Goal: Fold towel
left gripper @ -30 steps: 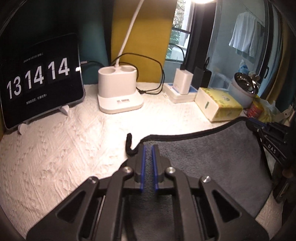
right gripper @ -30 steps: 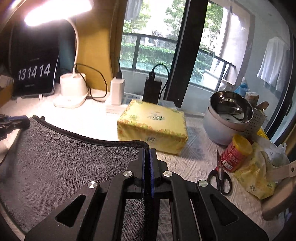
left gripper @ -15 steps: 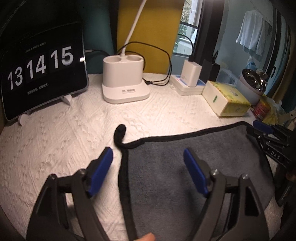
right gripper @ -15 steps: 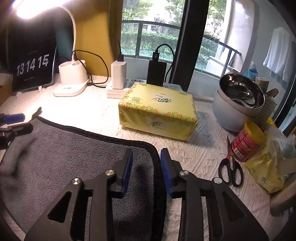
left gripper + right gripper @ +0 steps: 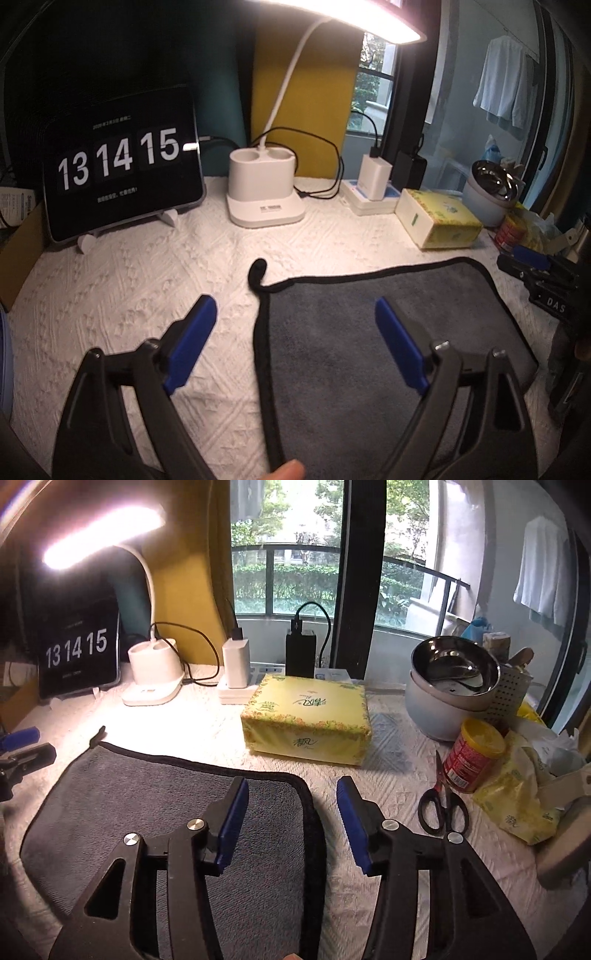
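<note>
A grey towel (image 5: 369, 332) with black trim lies flat on the white textured tablecloth; it also shows in the right wrist view (image 5: 155, 805). Its black hanging loop (image 5: 256, 271) sticks out at the far left corner. My left gripper (image 5: 295, 332) is open and empty, raised over the towel's left edge. My right gripper (image 5: 291, 812) is open and empty, raised over the towel's right far corner. The right gripper's tips show at the right edge of the left wrist view (image 5: 532, 266).
Behind the towel stand a tablet clock (image 5: 118, 166), a white lamp base (image 5: 264, 195), chargers (image 5: 236, 668), a yellow tissue pack (image 5: 306, 716), a steel bowl on a pot (image 5: 450, 679), a red can (image 5: 472, 753) and scissors (image 5: 443, 801).
Both grippers were shut on the towel's far corners a second ago. They have opened, let the towel down flat and pulled up and back.
</note>
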A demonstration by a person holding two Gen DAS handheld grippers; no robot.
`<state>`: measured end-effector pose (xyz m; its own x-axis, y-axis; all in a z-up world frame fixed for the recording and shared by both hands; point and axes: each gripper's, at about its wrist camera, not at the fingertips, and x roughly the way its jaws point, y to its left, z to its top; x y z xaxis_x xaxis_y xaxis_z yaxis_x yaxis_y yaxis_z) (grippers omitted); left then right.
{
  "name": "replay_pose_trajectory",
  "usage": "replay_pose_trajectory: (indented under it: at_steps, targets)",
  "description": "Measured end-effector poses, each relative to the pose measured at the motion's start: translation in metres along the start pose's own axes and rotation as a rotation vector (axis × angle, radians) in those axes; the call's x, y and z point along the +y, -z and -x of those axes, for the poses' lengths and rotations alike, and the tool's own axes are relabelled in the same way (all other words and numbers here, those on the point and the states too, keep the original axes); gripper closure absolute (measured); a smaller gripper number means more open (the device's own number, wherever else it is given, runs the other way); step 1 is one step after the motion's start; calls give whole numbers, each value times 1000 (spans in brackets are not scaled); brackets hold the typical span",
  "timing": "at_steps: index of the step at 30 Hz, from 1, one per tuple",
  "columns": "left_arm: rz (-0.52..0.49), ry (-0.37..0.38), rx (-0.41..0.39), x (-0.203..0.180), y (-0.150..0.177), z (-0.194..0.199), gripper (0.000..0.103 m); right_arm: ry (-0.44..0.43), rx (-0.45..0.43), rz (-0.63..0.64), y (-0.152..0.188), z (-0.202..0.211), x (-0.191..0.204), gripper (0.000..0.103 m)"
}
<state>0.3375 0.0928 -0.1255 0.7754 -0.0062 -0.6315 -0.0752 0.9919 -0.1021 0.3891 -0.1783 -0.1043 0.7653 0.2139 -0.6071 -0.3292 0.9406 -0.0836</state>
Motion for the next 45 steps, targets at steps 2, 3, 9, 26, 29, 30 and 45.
replay_pose_trajectory:
  at_steps: [2, 3, 9, 26, 29, 30, 45]
  targets:
    - [5, 3, -9, -1, 1, 9, 14, -2, -16, 1, 0, 12, 3, 50]
    - [8, 5, -14, -1, 2, 14, 14, -1, -22, 1, 0, 18, 4, 50]
    - [17, 16, -59, -8, 6, 49, 14, -11, -64, -7, 2, 53, 9, 50]
    - [-7, 42, -234, -30, 21, 160, 14, -14, -214, 12, 5, 160, 29, 50]
    - [-13, 30, -264, -32, 25, 176, 14, -20, -244, 16, 6, 180, 35, 50]
    - [-13, 22, -275, -33, 26, 182, 14, -19, -254, 19, 6, 185, 37, 50]
    - [3, -26, -388, -35, 49, 252, 13, -3, -376, 14, 25, 261, 50, 46]
